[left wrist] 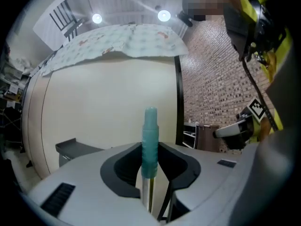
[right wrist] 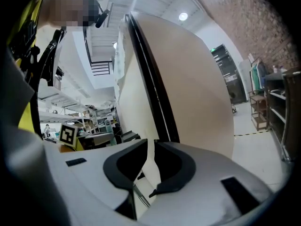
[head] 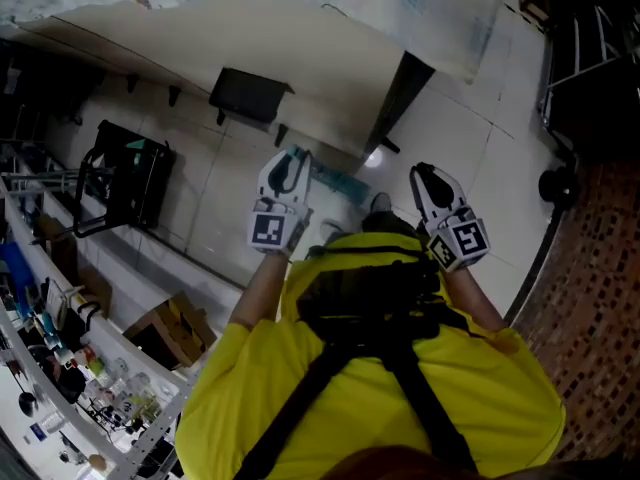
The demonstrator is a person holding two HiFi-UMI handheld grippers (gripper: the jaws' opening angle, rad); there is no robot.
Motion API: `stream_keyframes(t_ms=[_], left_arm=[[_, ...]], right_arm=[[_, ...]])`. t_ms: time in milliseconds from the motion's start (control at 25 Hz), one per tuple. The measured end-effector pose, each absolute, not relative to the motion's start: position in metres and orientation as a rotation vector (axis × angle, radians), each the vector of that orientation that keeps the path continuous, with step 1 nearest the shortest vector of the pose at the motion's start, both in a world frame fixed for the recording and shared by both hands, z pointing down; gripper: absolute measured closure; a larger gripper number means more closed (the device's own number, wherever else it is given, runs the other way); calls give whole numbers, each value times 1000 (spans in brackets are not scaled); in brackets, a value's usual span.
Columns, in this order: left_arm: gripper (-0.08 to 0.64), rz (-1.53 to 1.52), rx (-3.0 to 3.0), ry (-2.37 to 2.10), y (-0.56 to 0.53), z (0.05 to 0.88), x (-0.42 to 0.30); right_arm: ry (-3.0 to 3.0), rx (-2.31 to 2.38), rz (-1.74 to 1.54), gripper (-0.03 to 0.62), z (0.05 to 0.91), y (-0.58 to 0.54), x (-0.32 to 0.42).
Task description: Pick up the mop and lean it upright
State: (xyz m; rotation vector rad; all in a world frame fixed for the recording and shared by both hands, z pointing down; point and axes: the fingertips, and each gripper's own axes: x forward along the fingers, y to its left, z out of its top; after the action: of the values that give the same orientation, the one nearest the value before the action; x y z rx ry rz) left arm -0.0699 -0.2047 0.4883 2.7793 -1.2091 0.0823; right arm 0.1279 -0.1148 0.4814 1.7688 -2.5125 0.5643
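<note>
Seen from above, a person in a yellow shirt (head: 400, 398) with black harness straps holds two grippers out over a white tiled floor (head: 445, 133).

The left gripper (head: 290, 163) is clenched on the mop (left wrist: 150, 140). In the left gripper view the mop stands upright between the jaws. Its ribbed teal grip rises above them and the bare metal shaft runs down below. In the head view the teal part slants from the left gripper toward the middle of the floor, in front of the person. The mop's lower end cannot be made out.

The right gripper (head: 428, 180) is just beside the left one, apart from the mop. Its jaws stand a little apart and grasp nothing. In the right gripper view a thin metal rod shows low in the gap, beyond the pads. Whether it touches them cannot be told.

A tall cream panel (head: 250, 38) with a black edge post (head: 398, 98) stands ahead, with a black box (head: 250, 93) fixed to its face. A brick wall (left wrist: 211, 79) runs along the floor's right edge. Along the left edge stand a black stand (head: 125, 183), a cardboard box (head: 172, 330) and cluttered shelves (head: 60, 368).
</note>
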Motion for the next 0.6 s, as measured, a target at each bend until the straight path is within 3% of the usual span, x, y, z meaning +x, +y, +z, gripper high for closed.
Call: stream_keyframes(t_ms=[440, 520, 600], left_arm=[[457, 252, 2734, -1164, -266, 582, -26], [456, 283, 2727, -1156, -273, 589, -17], [456, 306, 2720, -1148, -280, 593, -8]], right_arm=[[-2436, 1834, 557, 540, 485, -99, 160], [-2418, 1862, 566, 584, 485, -96, 167], [-2415, 1882, 562, 584, 483, -94, 172]])
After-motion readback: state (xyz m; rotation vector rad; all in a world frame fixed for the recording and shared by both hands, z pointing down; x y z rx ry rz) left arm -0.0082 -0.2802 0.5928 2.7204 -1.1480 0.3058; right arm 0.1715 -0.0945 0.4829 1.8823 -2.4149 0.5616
